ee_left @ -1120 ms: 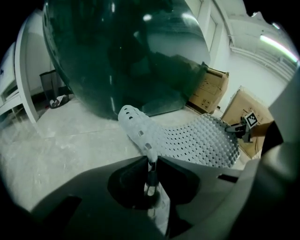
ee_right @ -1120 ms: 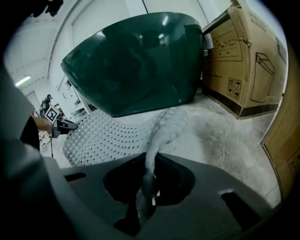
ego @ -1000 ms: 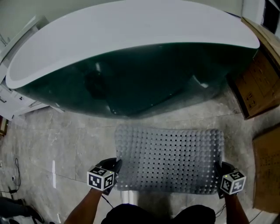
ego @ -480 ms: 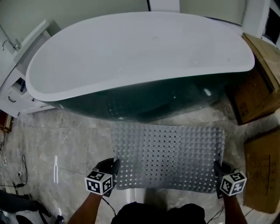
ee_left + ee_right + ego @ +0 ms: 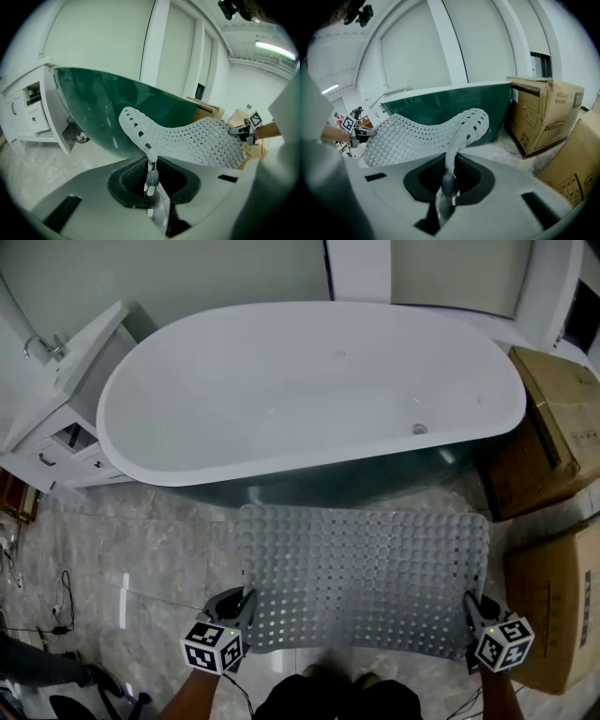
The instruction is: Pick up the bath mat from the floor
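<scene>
Grey mat hangs off the floor beside the tub, stretched out flat, because the left gripper and right gripper each pinch one near corner tight between their jaws.

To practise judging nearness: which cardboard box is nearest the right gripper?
The box at the head view's bottom right, beside the right gripper; the other box stands farther off by the bathtub.
</scene>
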